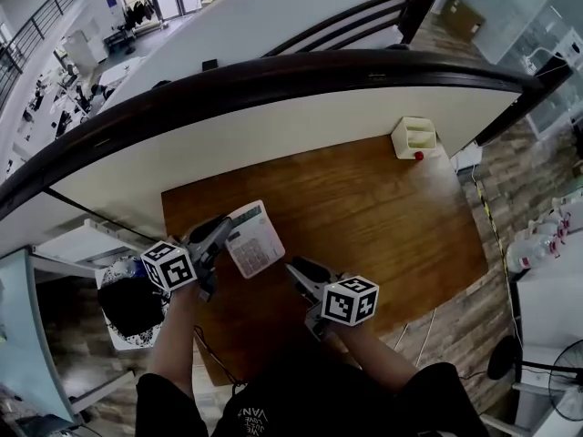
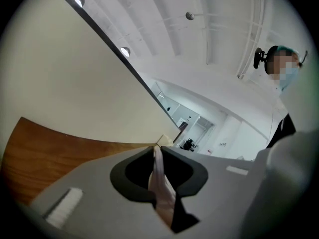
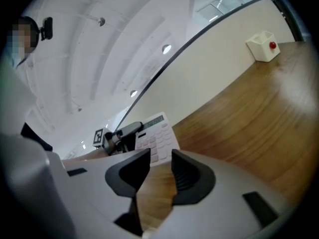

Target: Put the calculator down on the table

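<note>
At left end of surface (image 1: pixel 383 217): calculator (image 1: pixel 254 238), white, keys up.
left claw (image 2: pixel 158 151): clamped on calculator's edge.
right claw (image 3: pixel 160 166): jaws apart, empty, just beside calculator.

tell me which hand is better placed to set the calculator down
Left: the left hand-held gripper grips the calculator by its edge; the right hand-held gripper stands open and empty.

my left gripper (image 1: pixel 221 233) and right gripper (image 1: pixel 298 271) are pale grey shells with black jaw pads, each carrying a white cube (image 1: pixel 169 264) of black square markers. i see a black short-sleeved top (image 1: pixel 273 408) with white lettering on it.
</note>
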Action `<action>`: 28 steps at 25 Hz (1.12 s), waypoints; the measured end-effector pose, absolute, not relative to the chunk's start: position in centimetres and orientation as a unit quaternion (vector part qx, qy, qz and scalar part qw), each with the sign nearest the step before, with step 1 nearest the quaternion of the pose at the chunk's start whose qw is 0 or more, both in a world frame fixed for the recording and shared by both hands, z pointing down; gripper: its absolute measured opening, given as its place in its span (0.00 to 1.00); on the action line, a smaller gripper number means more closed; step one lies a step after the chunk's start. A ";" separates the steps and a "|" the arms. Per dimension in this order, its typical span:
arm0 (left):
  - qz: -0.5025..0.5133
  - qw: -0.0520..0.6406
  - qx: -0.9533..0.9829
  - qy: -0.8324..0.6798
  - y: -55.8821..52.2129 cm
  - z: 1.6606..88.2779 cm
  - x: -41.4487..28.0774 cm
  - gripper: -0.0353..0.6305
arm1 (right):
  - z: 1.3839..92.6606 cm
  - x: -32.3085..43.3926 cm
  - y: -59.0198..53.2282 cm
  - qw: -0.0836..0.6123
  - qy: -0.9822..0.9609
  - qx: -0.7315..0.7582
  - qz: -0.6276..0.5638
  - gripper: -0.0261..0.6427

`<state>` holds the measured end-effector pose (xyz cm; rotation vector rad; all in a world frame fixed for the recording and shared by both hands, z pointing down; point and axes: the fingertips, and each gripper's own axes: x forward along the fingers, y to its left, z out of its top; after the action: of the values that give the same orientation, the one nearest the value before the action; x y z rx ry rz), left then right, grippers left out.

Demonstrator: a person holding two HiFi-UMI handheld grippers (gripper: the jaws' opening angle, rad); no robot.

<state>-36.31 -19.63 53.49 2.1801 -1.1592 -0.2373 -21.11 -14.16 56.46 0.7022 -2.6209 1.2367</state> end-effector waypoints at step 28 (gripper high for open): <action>-0.027 0.298 0.867 -0.399 -31.4 59.1 -40.6 0.13 | 60.0 -16.3 -9.3 0.116 -0.839 0.261 0.464 0.19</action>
<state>-40.56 -31.44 59.13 2.3034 -1.0611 -0.0709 -16.27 -9.31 60.00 0.7636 -2.4562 1.3573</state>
